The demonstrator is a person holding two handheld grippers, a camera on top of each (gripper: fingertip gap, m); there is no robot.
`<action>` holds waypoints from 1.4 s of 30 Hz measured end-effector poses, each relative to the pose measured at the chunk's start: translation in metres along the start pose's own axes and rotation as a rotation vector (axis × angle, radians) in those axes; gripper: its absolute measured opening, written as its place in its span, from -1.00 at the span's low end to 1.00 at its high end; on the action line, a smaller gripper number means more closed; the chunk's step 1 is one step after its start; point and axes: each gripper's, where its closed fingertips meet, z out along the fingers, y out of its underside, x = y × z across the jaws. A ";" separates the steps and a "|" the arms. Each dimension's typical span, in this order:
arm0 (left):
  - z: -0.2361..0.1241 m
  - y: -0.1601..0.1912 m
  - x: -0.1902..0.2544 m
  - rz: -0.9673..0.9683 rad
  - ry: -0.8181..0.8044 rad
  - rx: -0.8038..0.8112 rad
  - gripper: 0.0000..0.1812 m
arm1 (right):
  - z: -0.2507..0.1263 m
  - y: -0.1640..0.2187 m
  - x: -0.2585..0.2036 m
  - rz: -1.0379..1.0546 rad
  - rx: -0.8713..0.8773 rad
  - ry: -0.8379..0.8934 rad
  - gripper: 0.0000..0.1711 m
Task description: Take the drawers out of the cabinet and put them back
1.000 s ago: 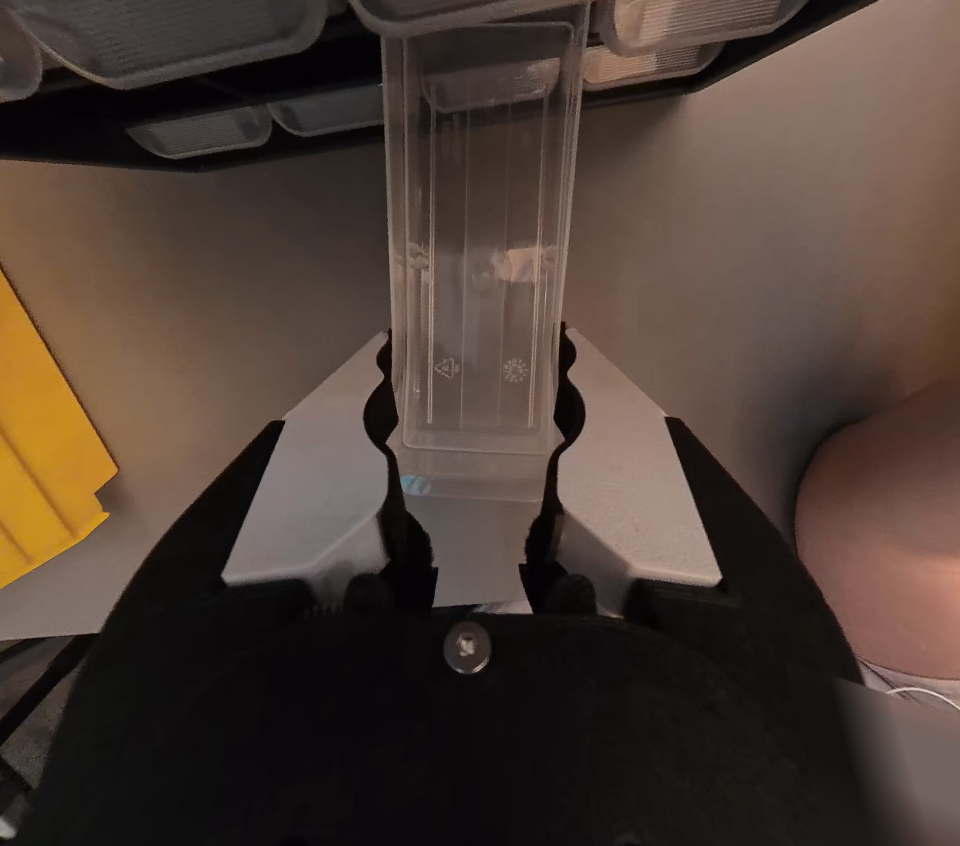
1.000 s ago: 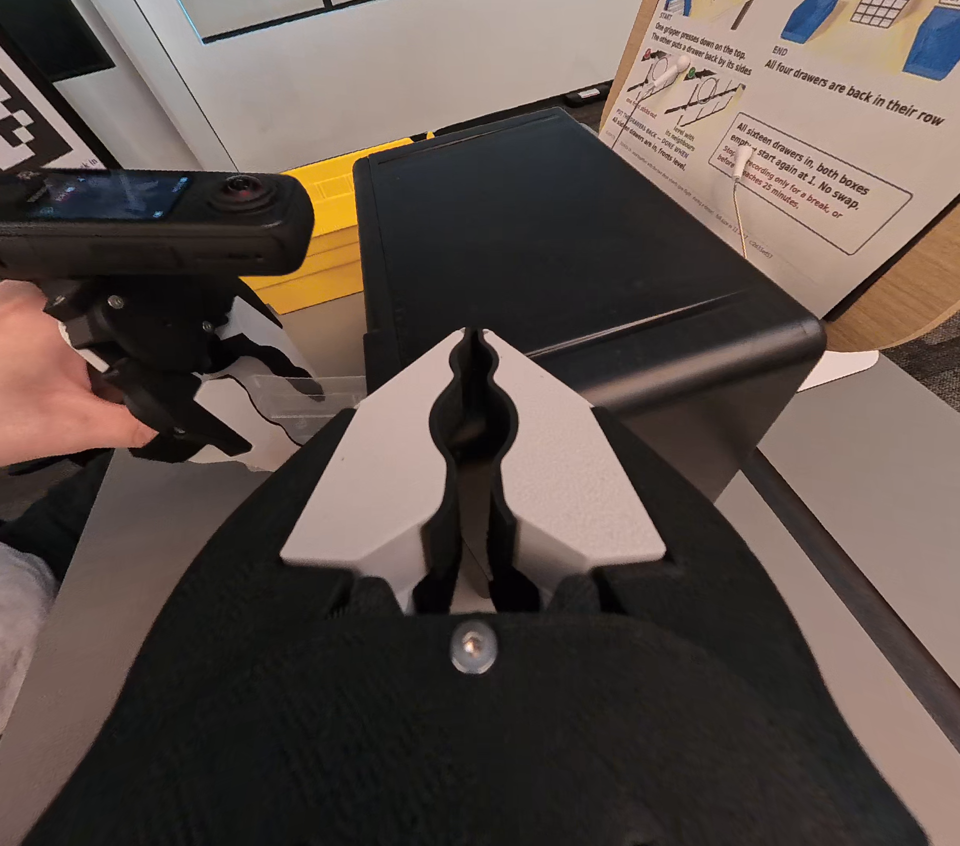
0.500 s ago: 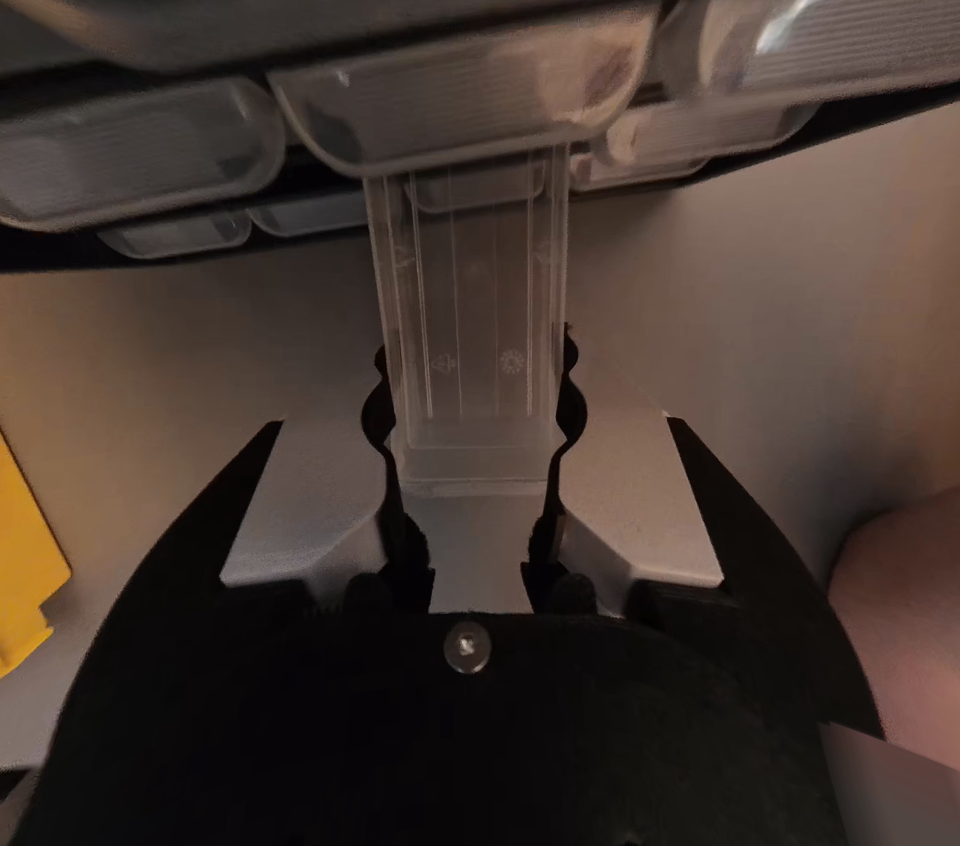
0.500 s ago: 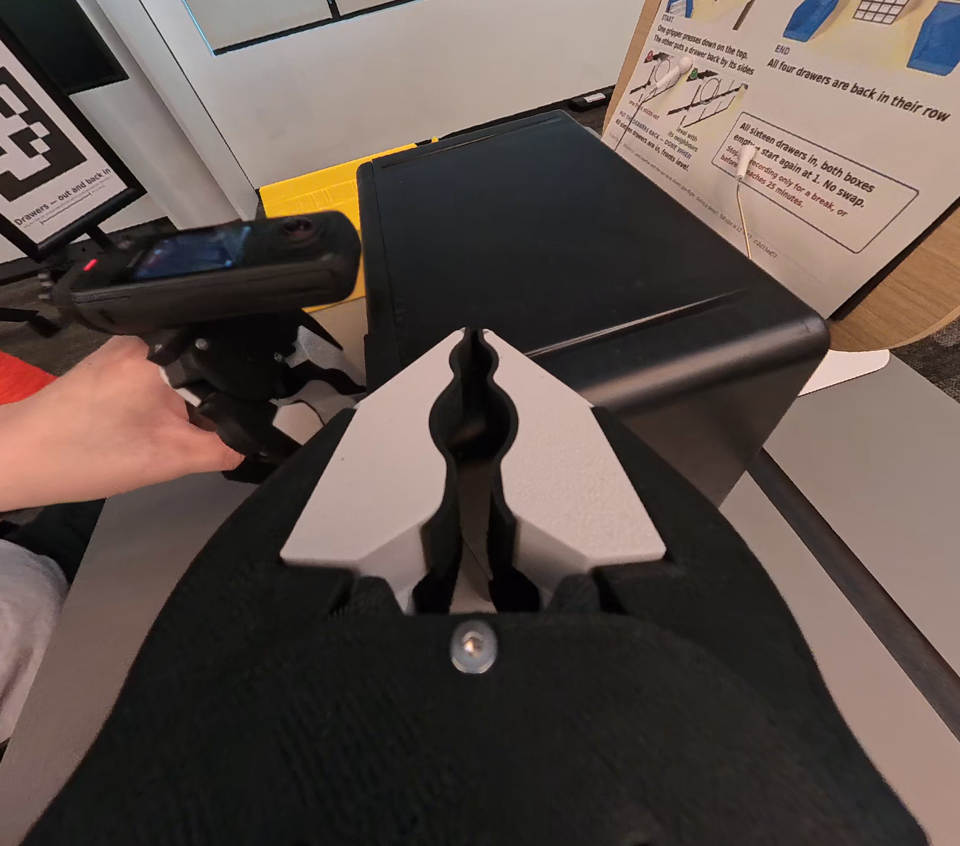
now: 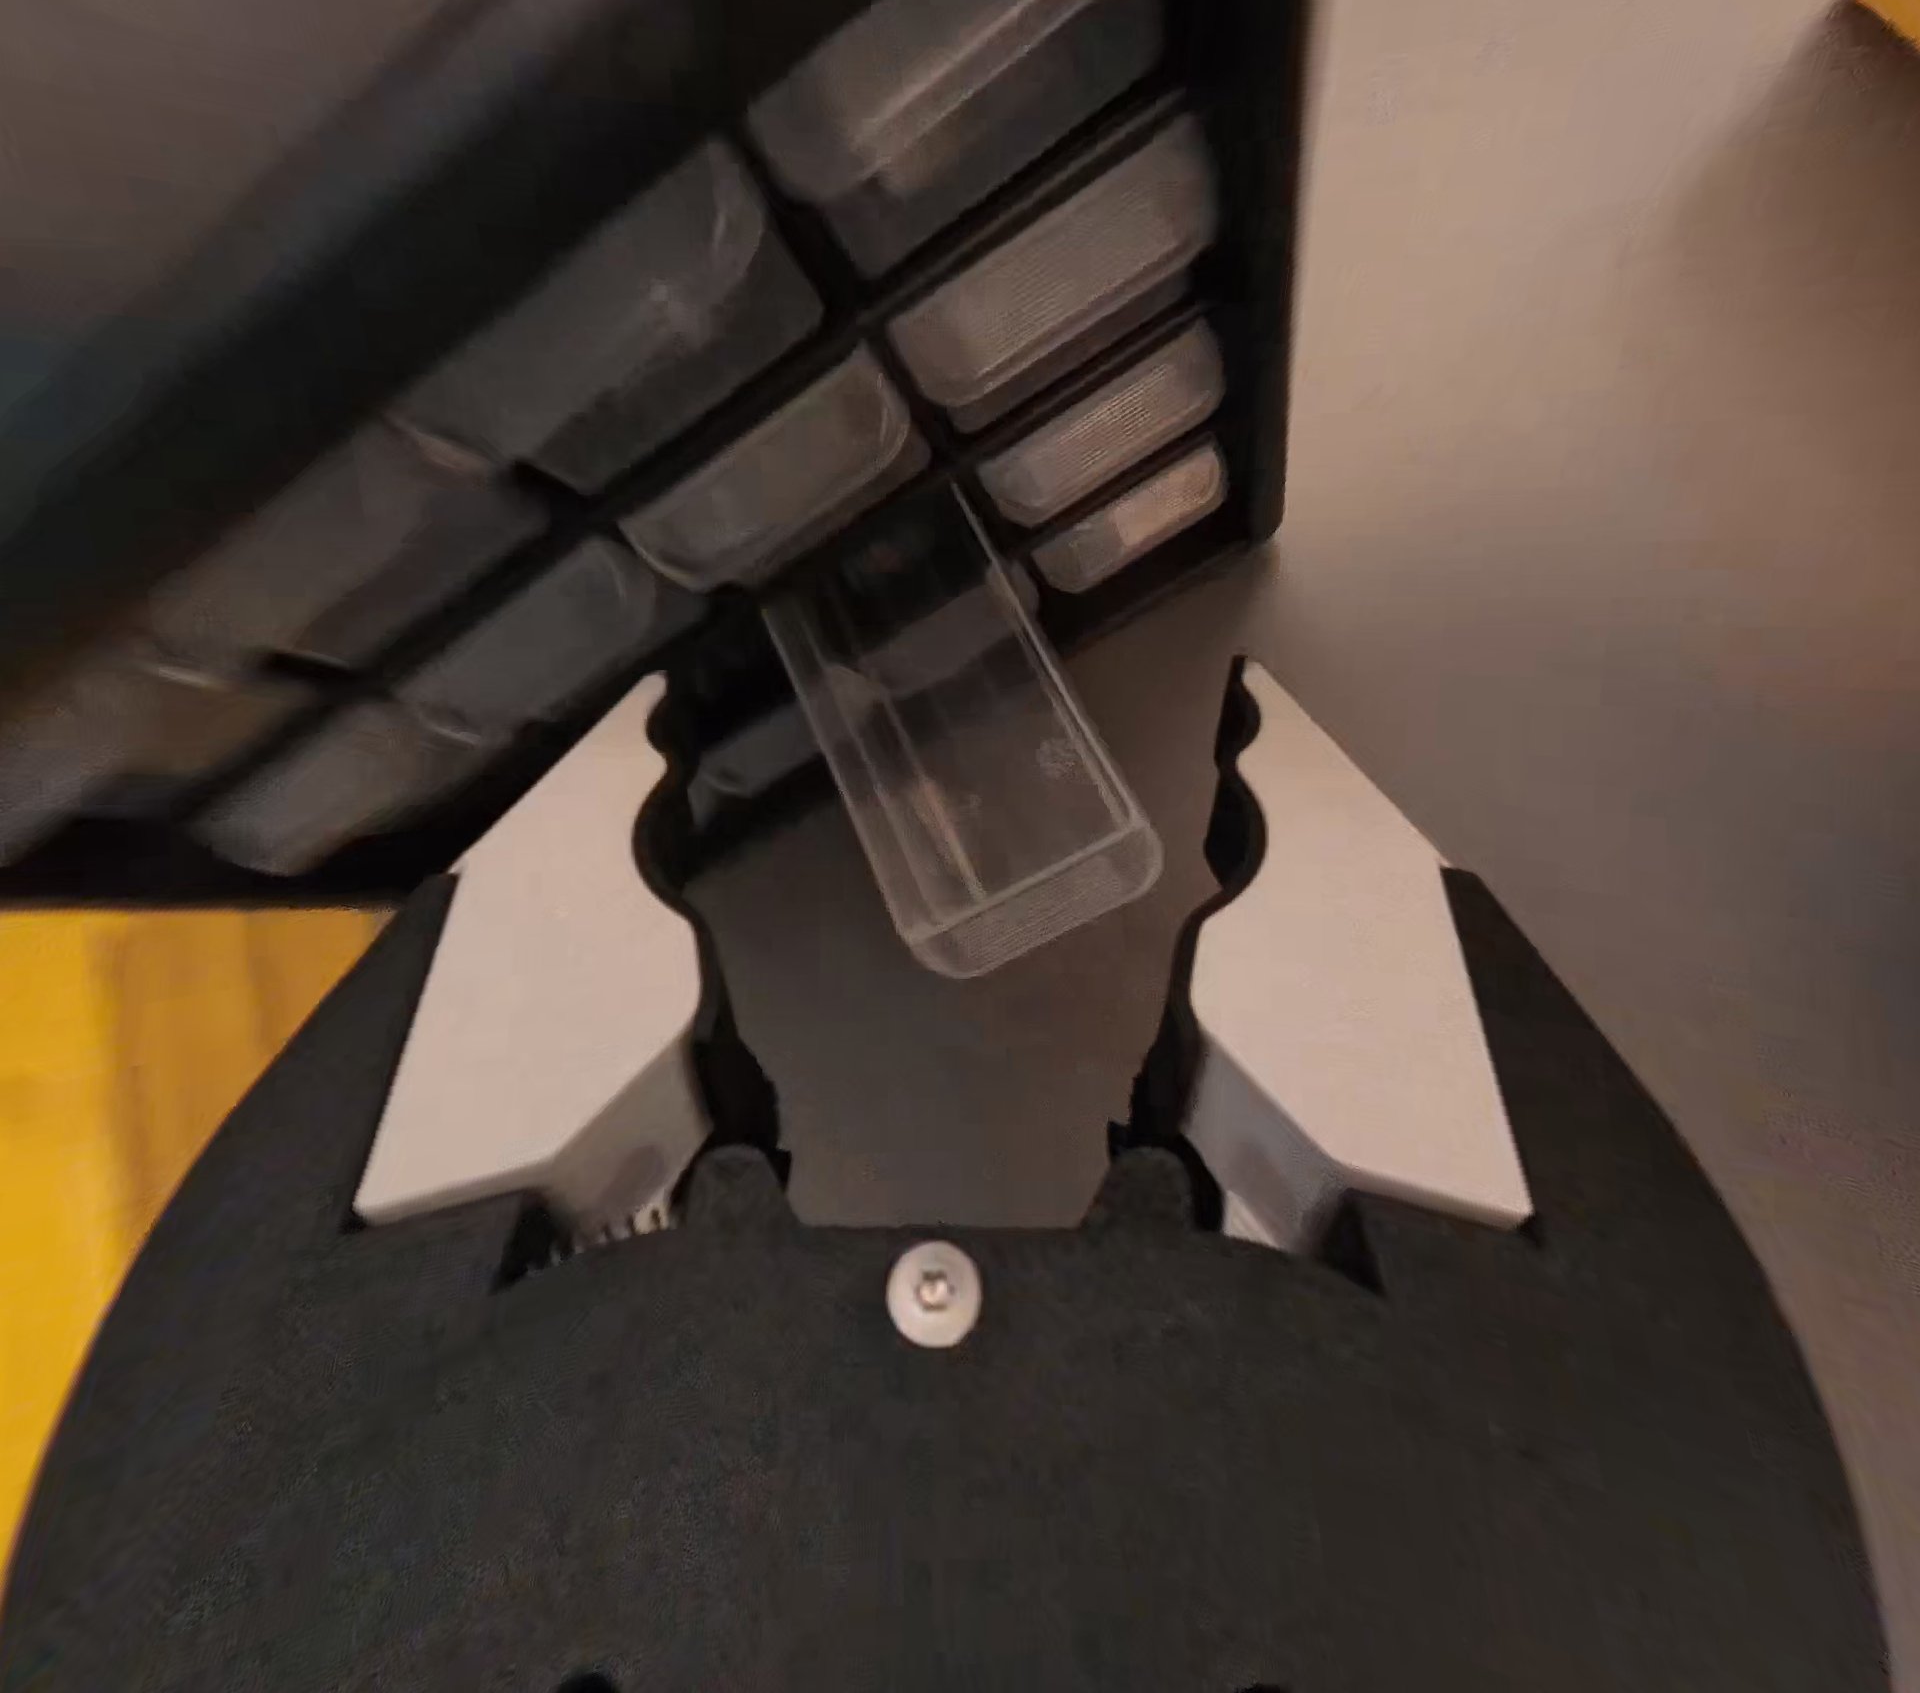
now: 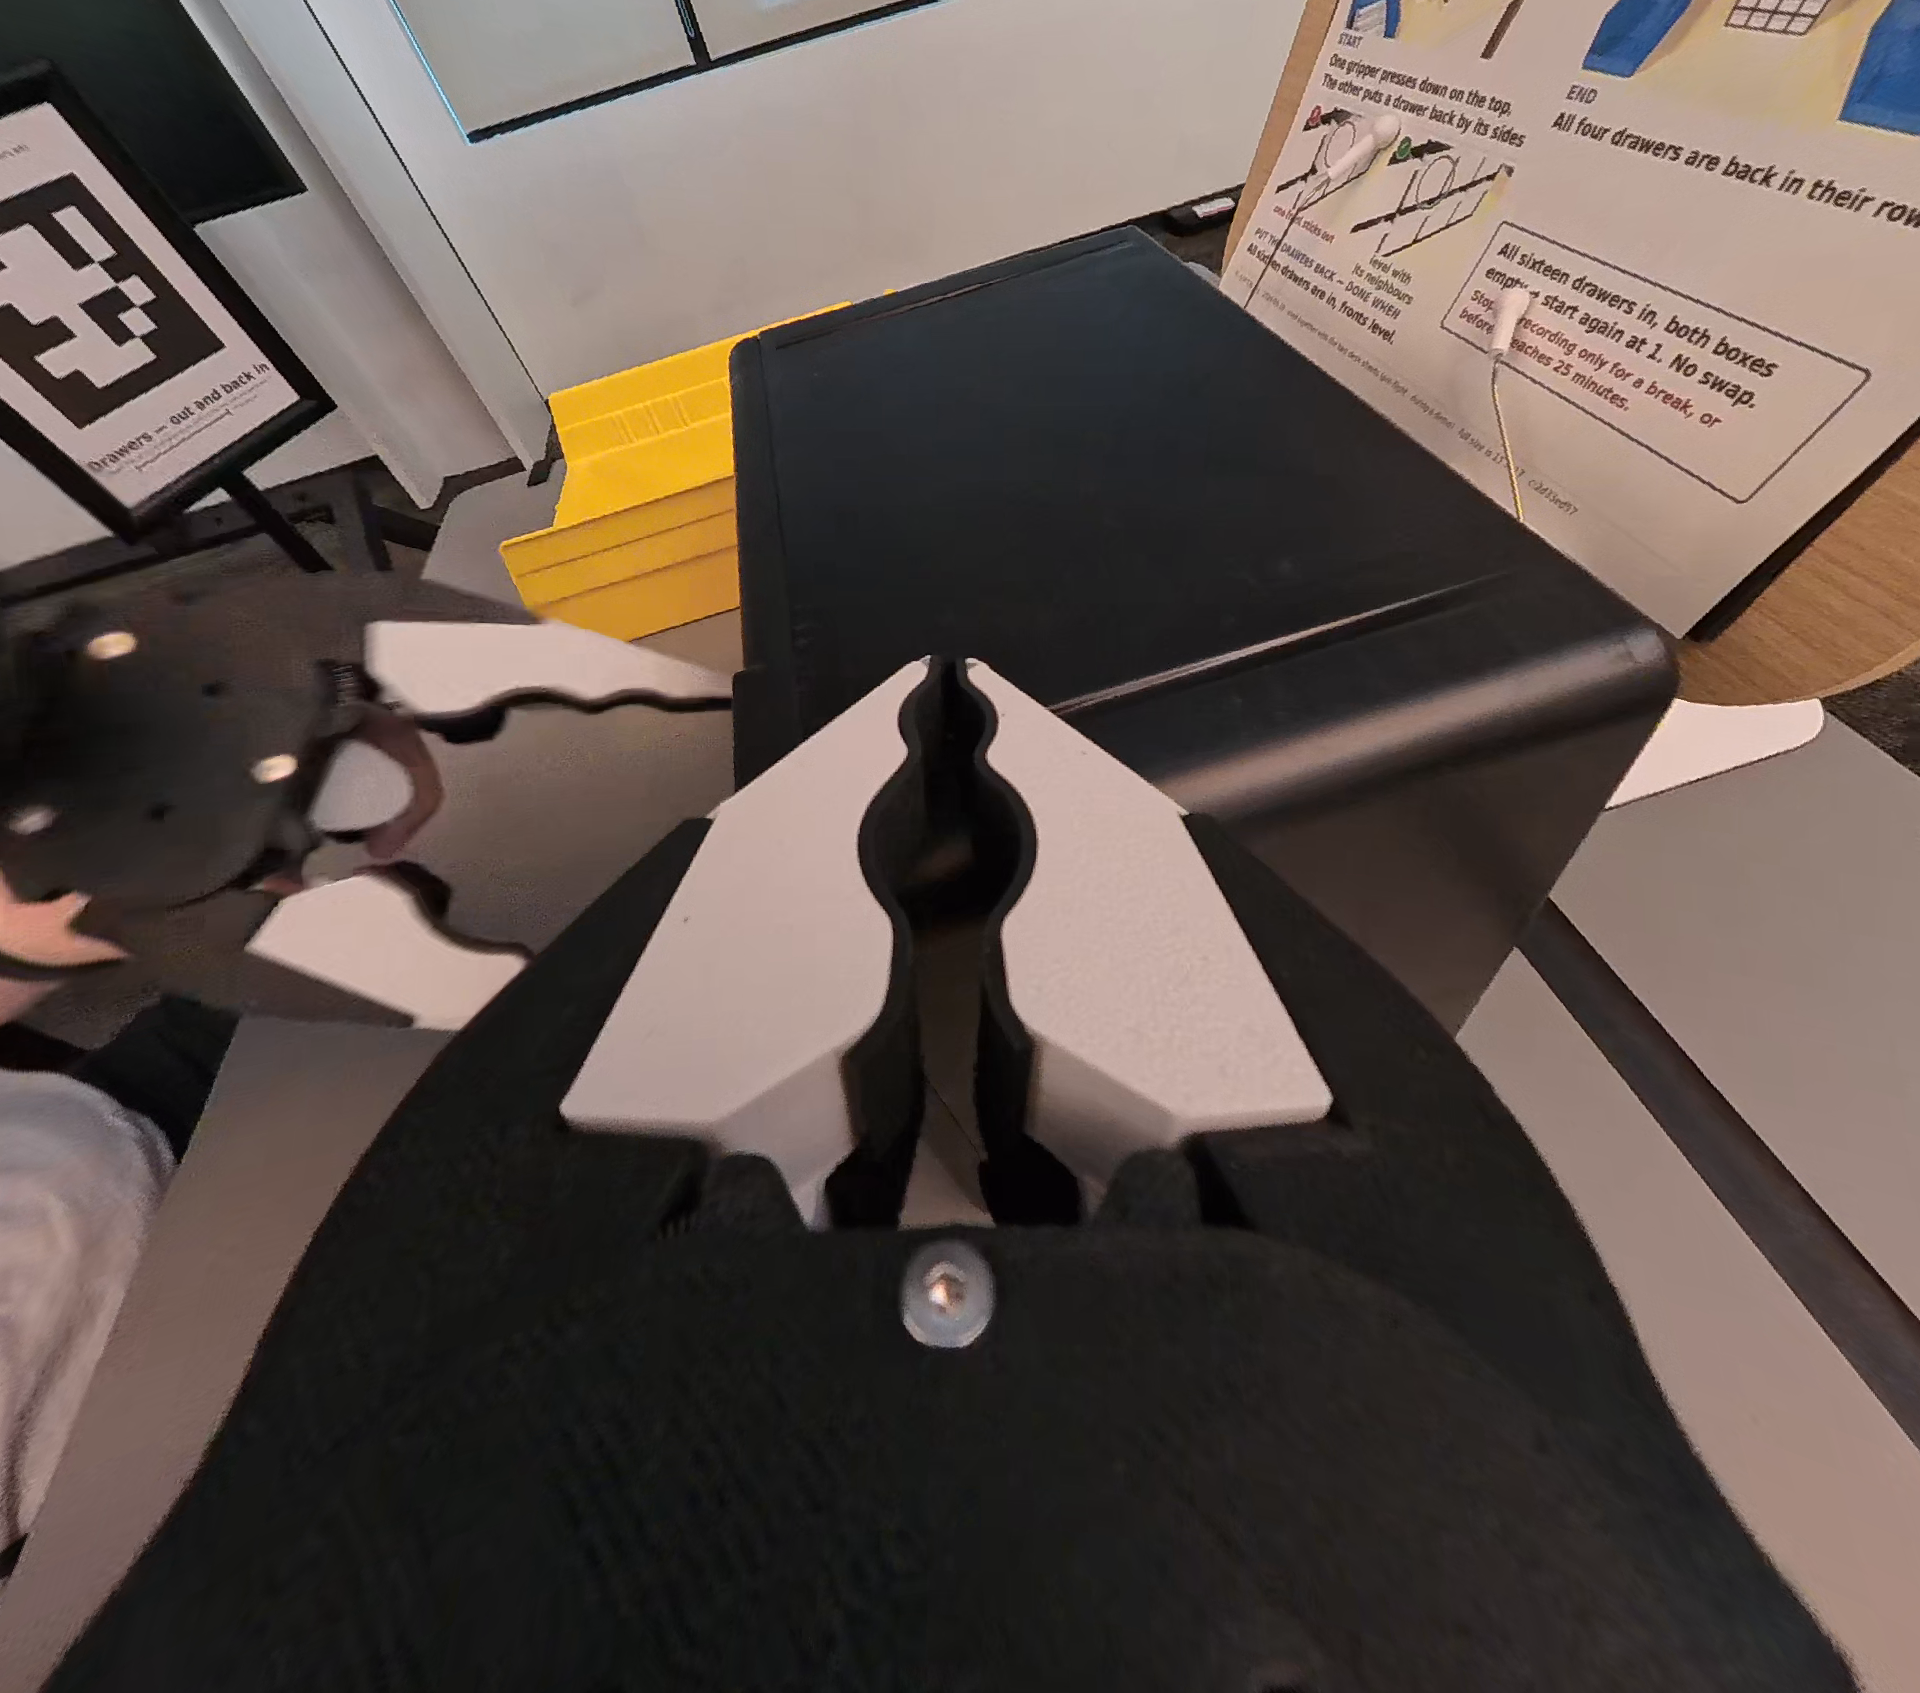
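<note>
A black cabinet (image 5: pixel 1262 293) holds several clear drawers (image 5: pixel 1049 293); the view is tilted and blurred. One clear drawer (image 5: pixel 987 791) sticks partway out of its slot in a lower row. My left gripper (image 5: pixel 948 677) is open, with its fingers wide on either side of that drawer and not touching it. In the right wrist view my right gripper (image 6: pixel 940 672) is shut and empty, with its tips at the front edge of the cabinet's top (image 6: pixel 1091 480). The left gripper (image 6: pixel 623 822) shows there too, open in front of the cabinet and held by a hand.
A yellow bin (image 6: pixel 634 500) stands behind and left of the cabinet; it also shows in the left wrist view (image 5: pixel 156 1072). An instruction board (image 6: pixel 1610 189) leans at the right. A framed sign (image 6: pixel 104 334) stands at the far left. The grey table (image 6: pixel 1714 968) extends right.
My left gripper has opened and let go of the clear drawer, which now sits partway in its slot. The gripper has also rolled and backed off slightly. The right gripper has not moved.
</note>
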 end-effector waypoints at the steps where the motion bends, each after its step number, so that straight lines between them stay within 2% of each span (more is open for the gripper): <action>1: -0.011 -0.004 0.003 0.110 -0.029 0.071 -0.05 | 0.000 0.000 0.000 0.001 0.001 -0.002 -1.00; 4: -0.038 0.003 0.019 0.384 -0.074 0.236 -0.30 | 0.000 0.000 0.000 0.006 0.004 -0.007 -1.00; 6: -0.040 0.023 0.028 0.495 -0.075 0.251 -0.40 | 0.000 0.000 0.000 0.008 0.005 -0.010 -1.00; 10: -0.030 0.054 0.017 0.618 -0.203 0.232 -0.43 | 0.000 0.000 0.000 0.008 0.005 -0.008 -1.00; 14: -0.032 0.050 0.019 0.758 -0.324 0.326 -0.73 | 0.000 0.000 0.000 0.013 0.008 -0.013 -1.00; 16: -0.026 0.053 0.025 0.830 -0.331 0.323 -0.84 | 0.000 0.000 0.000 0.016 0.011 -0.019 -1.00; 17: -0.022 0.055 0.024 0.851 -0.347 0.311 -0.84 | 0.000 0.000 0.000 0.020 0.014 -0.023 -1.00; 19: -0.018 0.056 0.020 0.859 -0.387 0.303 -0.76 | 0.000 0.000 0.000 0.029 0.016 -0.028 -1.00; 24: -0.012 0.050 0.021 0.889 -0.421 0.325 -0.90 | 0.000 0.000 0.000 0.029 0.016 -0.030 -1.00; 42: 0.042 0.015 -0.014 0.815 -0.497 0.289 -0.91 | 0.000 0.000 0.000 0.043 0.023 -0.050 -1.00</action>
